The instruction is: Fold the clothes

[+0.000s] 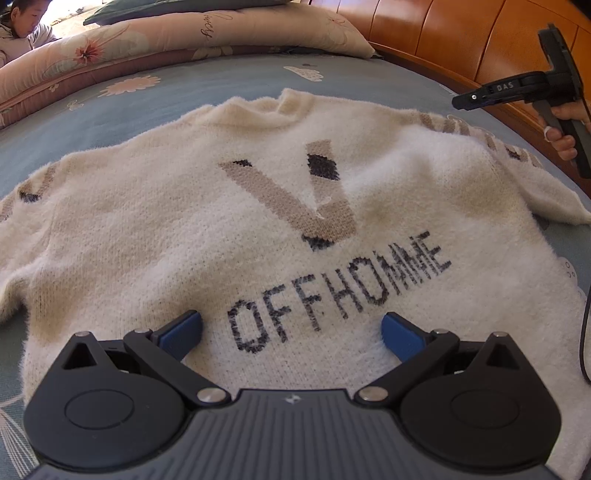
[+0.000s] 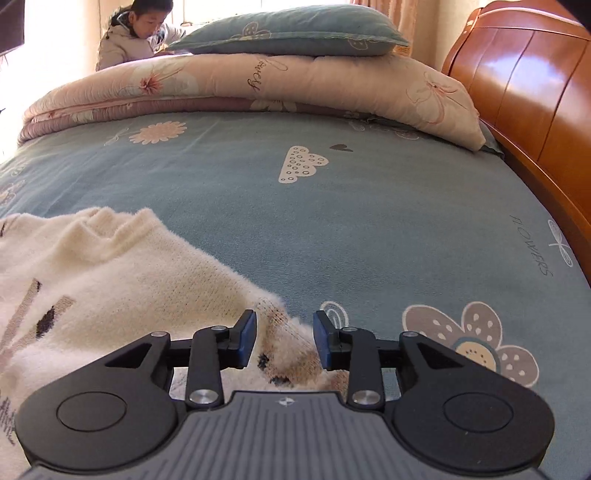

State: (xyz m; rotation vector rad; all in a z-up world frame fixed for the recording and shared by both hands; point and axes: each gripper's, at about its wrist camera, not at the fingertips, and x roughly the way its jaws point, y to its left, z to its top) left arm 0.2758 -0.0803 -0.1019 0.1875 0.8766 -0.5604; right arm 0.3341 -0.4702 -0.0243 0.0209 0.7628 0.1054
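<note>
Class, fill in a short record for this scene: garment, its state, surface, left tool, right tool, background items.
garment: cream sweater lettered OFFHOMME
state: spread flat, front up, not yet folded
surface: blue floral bedsheet
left hand-held gripper: open, over the lower front
right hand-held gripper: open, straddling the patterned sleeve
background: folded quilt, pillow on top, wooden headboard

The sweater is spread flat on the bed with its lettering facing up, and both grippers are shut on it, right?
Not quite. The sweater lies spread on the bed, lettering up, but neither gripper grips it. The left wrist view shows the left gripper wide open; the right wrist view shows the right gripper open around the sleeve edge.
</note>
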